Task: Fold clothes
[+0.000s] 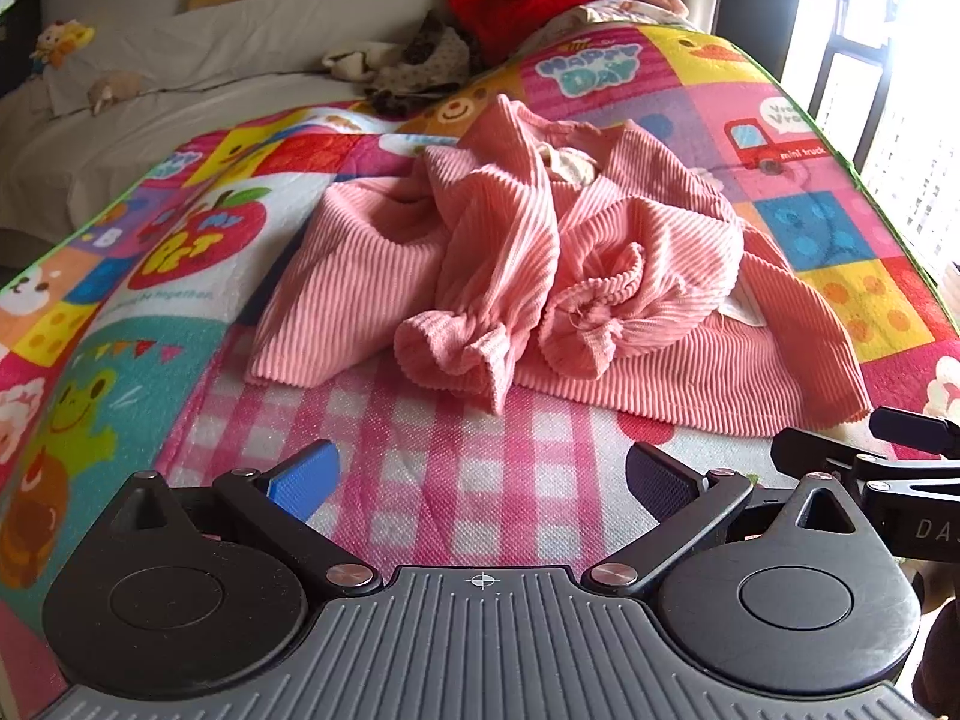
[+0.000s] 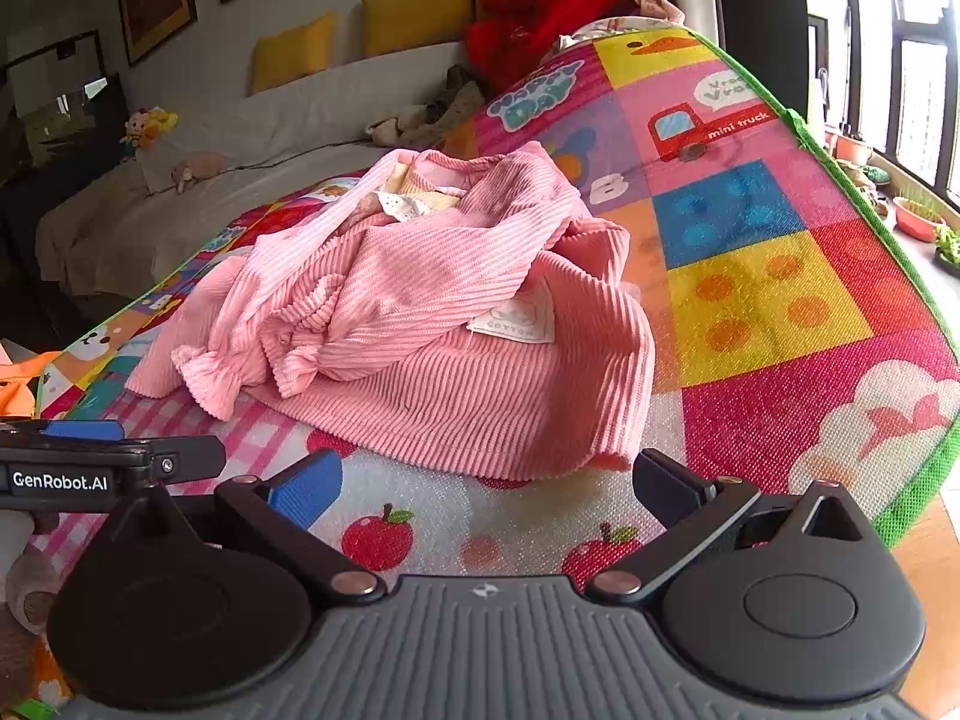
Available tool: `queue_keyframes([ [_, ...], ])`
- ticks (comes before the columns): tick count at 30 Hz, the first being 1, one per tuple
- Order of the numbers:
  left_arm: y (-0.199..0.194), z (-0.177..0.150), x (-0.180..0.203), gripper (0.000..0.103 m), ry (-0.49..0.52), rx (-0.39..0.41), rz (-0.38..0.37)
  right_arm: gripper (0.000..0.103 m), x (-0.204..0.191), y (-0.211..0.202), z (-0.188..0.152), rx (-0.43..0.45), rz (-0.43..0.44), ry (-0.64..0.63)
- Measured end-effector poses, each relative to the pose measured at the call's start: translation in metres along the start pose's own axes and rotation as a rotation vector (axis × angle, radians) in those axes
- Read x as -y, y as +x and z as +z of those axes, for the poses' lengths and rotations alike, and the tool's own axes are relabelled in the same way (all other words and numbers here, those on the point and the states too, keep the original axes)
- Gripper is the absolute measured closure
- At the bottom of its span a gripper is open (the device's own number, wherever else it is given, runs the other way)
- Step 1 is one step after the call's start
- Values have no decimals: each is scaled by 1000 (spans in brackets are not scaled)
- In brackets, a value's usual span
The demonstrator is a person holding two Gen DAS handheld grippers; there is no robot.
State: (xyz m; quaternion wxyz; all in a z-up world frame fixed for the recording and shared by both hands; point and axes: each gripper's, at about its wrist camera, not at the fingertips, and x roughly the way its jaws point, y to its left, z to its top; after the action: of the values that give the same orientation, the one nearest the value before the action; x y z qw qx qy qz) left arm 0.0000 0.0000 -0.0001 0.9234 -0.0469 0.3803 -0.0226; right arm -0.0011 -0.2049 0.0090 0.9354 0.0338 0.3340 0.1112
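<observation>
Sweater (image 1: 540, 276), pink and ribbed, is lying crumpled on the play mat (image 1: 432, 498), sleeves bunched on top. Both hand-held grippers, left (image 1: 480, 480) and right (image 2: 486, 489), are hovering just short of it, jaws gaping wide, gripping nothing.

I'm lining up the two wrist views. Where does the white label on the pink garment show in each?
Left wrist: the white label sits right of centre, half tucked under a fold on the pink garment.
Right wrist: the label lies near the centre, fully visible on the garment's front.
Shared landmark: the red mini truck printed on the mat, beyond the garment.
</observation>
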Motion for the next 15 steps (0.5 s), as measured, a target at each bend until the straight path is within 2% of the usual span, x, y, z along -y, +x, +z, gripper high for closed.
queue_keyframes([
  [5,2,-1,-2,0,16,-7,-11,0,1,3,-1,-35,-18,15],
  [15,2,-2,-2,0,12,-10,-6,0,5,6,-4,-34,-15,15],
])
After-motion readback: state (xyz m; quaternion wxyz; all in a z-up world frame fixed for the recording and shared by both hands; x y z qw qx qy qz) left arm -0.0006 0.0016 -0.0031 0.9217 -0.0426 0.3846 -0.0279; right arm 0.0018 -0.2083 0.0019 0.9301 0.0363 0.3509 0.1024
